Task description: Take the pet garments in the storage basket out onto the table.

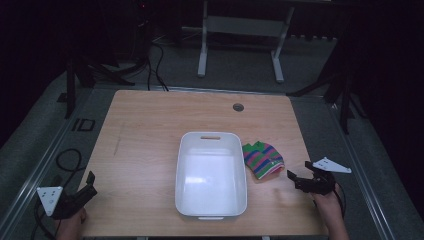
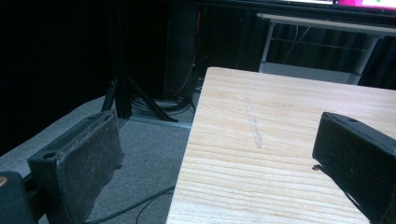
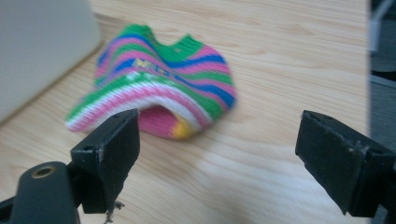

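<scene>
Status: early, nothing moved yet as far as I can judge. The striped knit garment (image 1: 263, 159) lies crumpled on the tabletop (image 1: 145, 150), just beside the right wall of the white bin (image 1: 211, 172), touching or almost touching it; can't tell which. The bin is empty inside, so if the job is to get the garment into it, that step is not done

Right gripper (image 1: 298, 180) sits near the garment's right side, pointed at it, jaws spread wide and holding nothing. In the right gripper view the right gripper (image 3: 219, 149) frames the garment (image 3: 159, 93) between its jaws, low over the wood, garment lying ahead of the jaw tips and not yet between them. Likely step in hand: approach for a pinch on the folded edge

Left gripper (image 1: 90, 186) is parked at the near-left corner of the tabletop, well apart from the bin and garment, jaws released and empty. The left gripper view shows the left gripper (image 2: 219, 154) straddling the tabletop's left edge, bare wood and floor beyond

Left to do, my read: close on garment, lift, carry over the bin wall, drop

Counts:
- garment: 1 (stripes green, pink, blue, white)
- bin: 1, with handle slot at far rim
- grippers: 2, both open
- cable grommet hole (image 1: 238, 107) in the tabletop: 1
</scene>
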The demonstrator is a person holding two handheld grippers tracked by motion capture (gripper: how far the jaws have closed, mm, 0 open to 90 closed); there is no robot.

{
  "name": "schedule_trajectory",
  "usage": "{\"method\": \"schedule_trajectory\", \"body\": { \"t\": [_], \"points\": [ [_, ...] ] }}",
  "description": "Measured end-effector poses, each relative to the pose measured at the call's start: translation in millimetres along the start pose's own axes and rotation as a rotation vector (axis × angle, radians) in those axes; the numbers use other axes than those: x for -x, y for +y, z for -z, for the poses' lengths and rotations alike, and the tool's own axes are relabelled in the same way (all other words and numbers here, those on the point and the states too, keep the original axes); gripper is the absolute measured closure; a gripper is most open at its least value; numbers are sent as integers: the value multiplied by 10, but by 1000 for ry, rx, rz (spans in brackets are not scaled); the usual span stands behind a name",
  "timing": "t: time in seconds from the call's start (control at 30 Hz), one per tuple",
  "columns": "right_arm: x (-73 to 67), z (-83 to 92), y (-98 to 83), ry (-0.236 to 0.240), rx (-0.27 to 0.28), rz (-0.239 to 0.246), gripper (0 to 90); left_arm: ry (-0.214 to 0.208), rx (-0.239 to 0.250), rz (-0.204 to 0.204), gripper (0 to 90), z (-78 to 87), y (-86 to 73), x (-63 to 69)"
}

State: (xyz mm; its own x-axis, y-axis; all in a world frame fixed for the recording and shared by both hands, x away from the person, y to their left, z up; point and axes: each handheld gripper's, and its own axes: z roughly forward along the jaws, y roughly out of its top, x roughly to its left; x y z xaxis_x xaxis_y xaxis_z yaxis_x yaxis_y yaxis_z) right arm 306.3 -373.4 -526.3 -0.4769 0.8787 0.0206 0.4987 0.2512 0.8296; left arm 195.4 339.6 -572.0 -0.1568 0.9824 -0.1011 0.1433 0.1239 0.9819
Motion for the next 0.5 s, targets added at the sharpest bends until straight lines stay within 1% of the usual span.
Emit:
{"method": "schedule_trajectory", "body": {
  "t": [0.07, 0.13, 0.2, 0.33, 0.5],
  "points": [
    [14, 28, -73, -35, 17, -11, 137, 1, -2, 1, 18, -1, 1, 0],
    [23, 50, -139, -61, 21, -22, 137, 2, -1, 0, 18, -1, 1, 1],
    [23, 78, -198, -73, 35, -32, 137, 3, -1, -3, 18, 1, 0, 2],
    [0, 129, -293, -69, 46, -54, 138, 2, -2, -3, 18, 0, 1, 2],
    [-46, 170, -410, -137, 92, -61, 138, 2, -2, -4, 18, 0, 1, 2]
  ]
}}
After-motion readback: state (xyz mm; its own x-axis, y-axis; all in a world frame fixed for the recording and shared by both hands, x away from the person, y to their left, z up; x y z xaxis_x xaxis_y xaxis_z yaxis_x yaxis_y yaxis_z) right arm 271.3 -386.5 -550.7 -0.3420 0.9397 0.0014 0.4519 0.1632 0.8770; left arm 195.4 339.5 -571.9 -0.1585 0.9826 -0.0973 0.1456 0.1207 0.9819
